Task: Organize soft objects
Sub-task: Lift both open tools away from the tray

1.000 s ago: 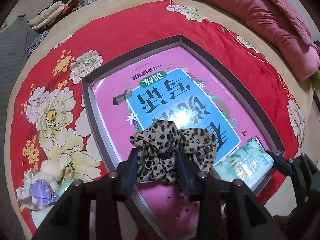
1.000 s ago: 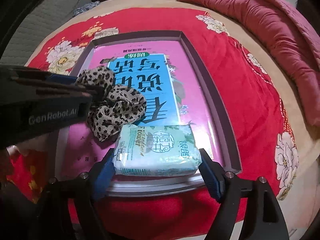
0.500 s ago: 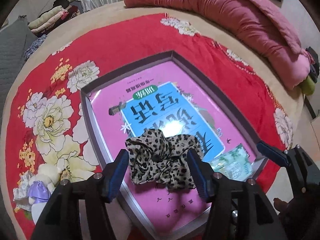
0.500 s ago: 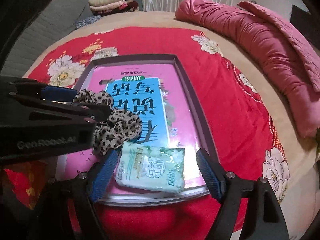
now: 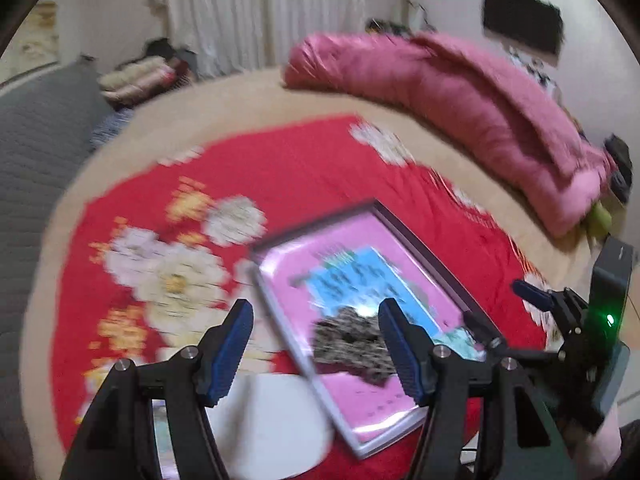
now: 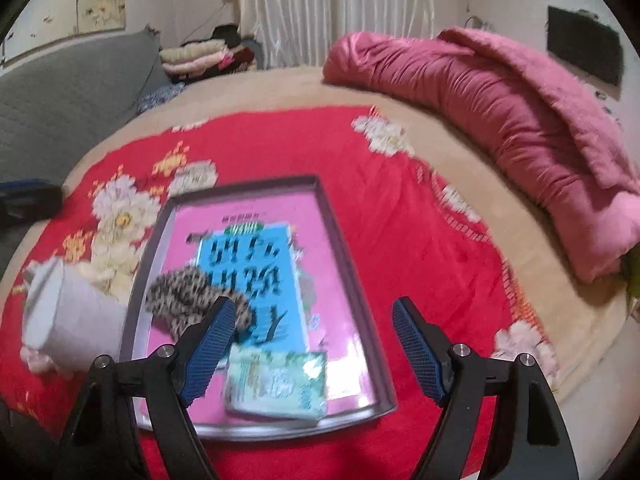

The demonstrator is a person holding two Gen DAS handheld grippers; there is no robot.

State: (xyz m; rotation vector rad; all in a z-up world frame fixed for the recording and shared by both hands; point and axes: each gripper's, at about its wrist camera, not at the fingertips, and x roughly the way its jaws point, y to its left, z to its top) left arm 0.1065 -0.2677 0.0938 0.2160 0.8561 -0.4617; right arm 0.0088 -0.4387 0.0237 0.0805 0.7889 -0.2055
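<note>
Left hand-held gripper (image 5: 316, 350): jaws spread apart, nothing clamped; they've just been opening, w/ the scrunchie (image 5: 352, 344) lying free below, seen btwn the fingers toward the right one, not touched by either pad; left-wrist view is blurred, so fine detail is lost. Right hand-held gripper (image 6: 314, 346): jaws wide, released; the tissue pack (image 6: 278, 384) lies under the gap, lower centre of frame, apart from both fingers.

Tray (image 6: 344, 248) sits on the red floral cloth (image 6: 400, 208) on the bed; a pink book w/ blue panel (image 6: 248, 264) lies flat inside it. Scrunchie (leopard print) rests on the book at the tray's lower left in the right-wrist view (image 6: 188, 296), partly behind the left finger there; tissue pack is at the tray's near edge, just beside the scrunchie, whether touching can't tell.

White cup-like thing (image 6: 68, 320) lies tipped on the cloth at left of frame, just outside the tray; pink quilt (image 6: 500, 112) is bunched at upper right; folded clothes (image 6: 204, 60) stacked at upper left by the curtain.
</note>
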